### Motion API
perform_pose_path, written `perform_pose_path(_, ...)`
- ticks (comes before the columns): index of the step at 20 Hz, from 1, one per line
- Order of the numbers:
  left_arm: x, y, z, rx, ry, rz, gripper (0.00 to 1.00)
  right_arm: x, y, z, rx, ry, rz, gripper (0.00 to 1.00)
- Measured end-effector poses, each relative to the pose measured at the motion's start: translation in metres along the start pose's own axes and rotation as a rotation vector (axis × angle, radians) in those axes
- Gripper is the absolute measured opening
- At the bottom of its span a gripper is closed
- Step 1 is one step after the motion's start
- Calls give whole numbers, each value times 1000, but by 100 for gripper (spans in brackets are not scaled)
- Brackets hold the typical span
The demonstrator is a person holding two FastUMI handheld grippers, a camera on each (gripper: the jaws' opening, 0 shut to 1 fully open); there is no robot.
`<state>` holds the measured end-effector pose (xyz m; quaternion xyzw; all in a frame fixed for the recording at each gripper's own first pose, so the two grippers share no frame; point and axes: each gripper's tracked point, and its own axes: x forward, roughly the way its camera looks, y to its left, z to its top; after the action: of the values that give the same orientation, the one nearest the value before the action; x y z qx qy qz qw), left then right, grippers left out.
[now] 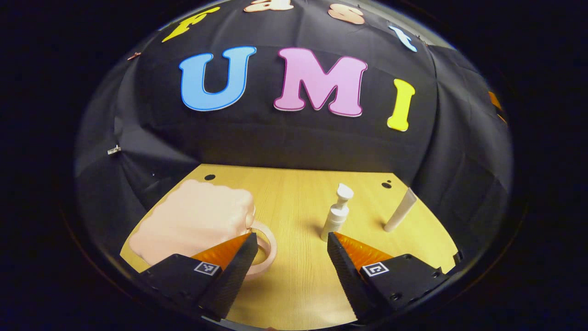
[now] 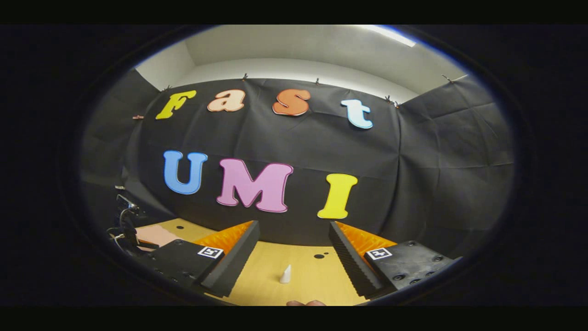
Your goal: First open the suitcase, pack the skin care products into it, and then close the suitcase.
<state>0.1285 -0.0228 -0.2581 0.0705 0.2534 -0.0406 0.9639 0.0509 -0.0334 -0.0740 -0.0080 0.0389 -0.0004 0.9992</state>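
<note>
In the left gripper view, the left gripper (image 1: 290, 243) hangs low over a wooden table (image 1: 294, 285) with its two fingers spread wide apart and nothing between them. Just past the left finger lies a soft pink suitcase (image 1: 193, 223), rounded like a pouch, resting on the table's left side; a pink ring-shaped handle (image 1: 268, 250) sticks out from its near end and curls partly behind the fingertip, though whether the finger touches it cannot be told. Beyond the right finger stands a small white pump bottle (image 1: 337, 216), upright, its base just behind the fingertip. Farther right and well apart from the bottle, a white tube (image 1: 401, 210) stands on its cap end, leaning a little to the right. In the right gripper view, the right gripper (image 2: 294, 250) is held higher and tilted up toward the booth wall, its fingers likewise wide open and empty. Between them, on the table (image 2: 271, 280), a small white pointed thing (image 2: 285, 274) stands, probably the tube, too small to be sure. At the far left edge a strip of pink, likely the suitcase (image 2: 154, 235), lies beside the dark body of the other gripper (image 2: 126, 227).
</note>
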Motion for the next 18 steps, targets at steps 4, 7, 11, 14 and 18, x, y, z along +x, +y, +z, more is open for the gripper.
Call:
perform_pose_path(4,46,-1,-29,5,130,37,97,40,0,-34,44,59,66,96)
perform_pose_path(7,73,10,-43,45,190,96,95,58,-1,-48,17,87,127,96)
perform_pose_path(11,98,25,-55,49,249,149,94,65,-14,-47,-10,95,124,97)
perform_pose_path(14,117,28,-69,64,322,129,94,65,-18,-42,16,98,72,97)
perform_pose_path(18,115,30,-73,67,394,58,16,62,-6,-26,22,81,52,97)
